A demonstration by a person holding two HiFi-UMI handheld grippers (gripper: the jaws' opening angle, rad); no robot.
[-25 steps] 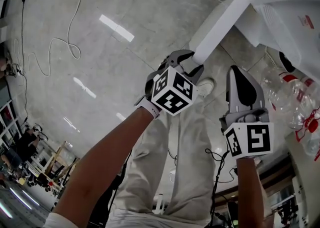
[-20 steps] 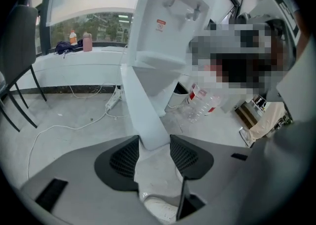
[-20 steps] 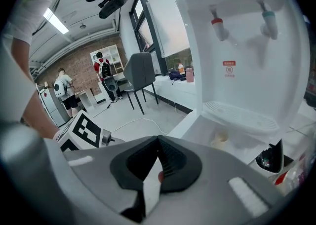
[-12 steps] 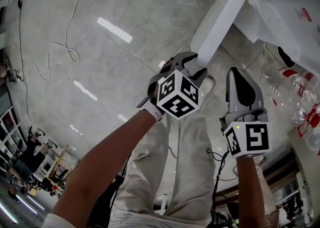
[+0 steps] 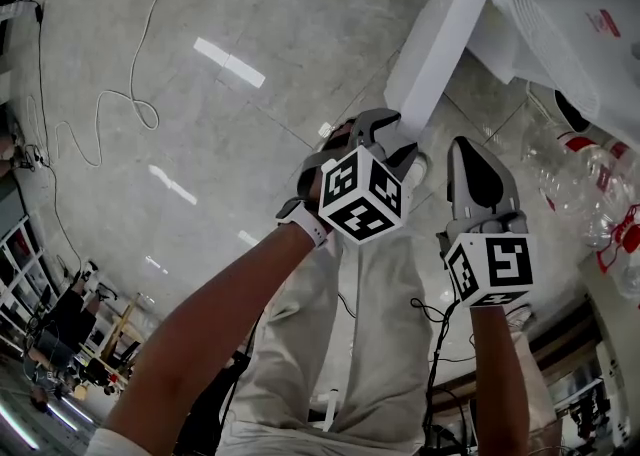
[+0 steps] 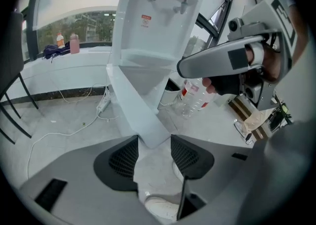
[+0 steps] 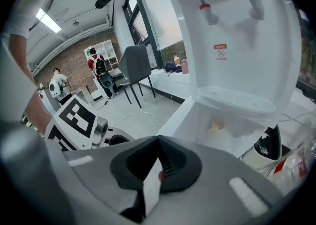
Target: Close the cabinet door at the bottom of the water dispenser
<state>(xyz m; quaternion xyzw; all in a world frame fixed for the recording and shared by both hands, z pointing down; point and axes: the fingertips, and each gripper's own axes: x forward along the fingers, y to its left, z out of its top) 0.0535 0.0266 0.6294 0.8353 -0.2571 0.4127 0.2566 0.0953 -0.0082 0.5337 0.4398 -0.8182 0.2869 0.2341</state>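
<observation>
The pale tiled floor (image 5: 200,124) is filling most of the head view, with a thin cable (image 5: 110,94) looping across its left part. The white water dispenser (image 5: 570,4) is standing in the upper right corner of that view. It is rising through the upper middle of the left gripper view (image 6: 158,17) and taking up the right half of the right gripper view (image 7: 232,36).

Its bottom cabinet door (image 5: 435,44) is hanging open, slanting from the upper right down toward the centre of the head view. The person's light trousers (image 5: 340,344) are running up the lower middle of the frame.

The left gripper (image 5: 385,131) is sitting at the centre, at the door's free lower end. In its own view the jaws (image 6: 154,145) have just been opening. They are standing apart with the corner of the door (image 6: 136,105) between them, and the pads are lying just beside that corner, released rather than clamping.

The right gripper (image 5: 470,159) is hovering just right of centre, apart from the door. In its own view its jaws (image 7: 159,155) are pressing together with nothing between them.

Clear plastic bottles (image 5: 585,194) are lying at the right edge, beside the dispenser. A white shoe (image 6: 160,208) is showing at the bottom of the left gripper view.
</observation>
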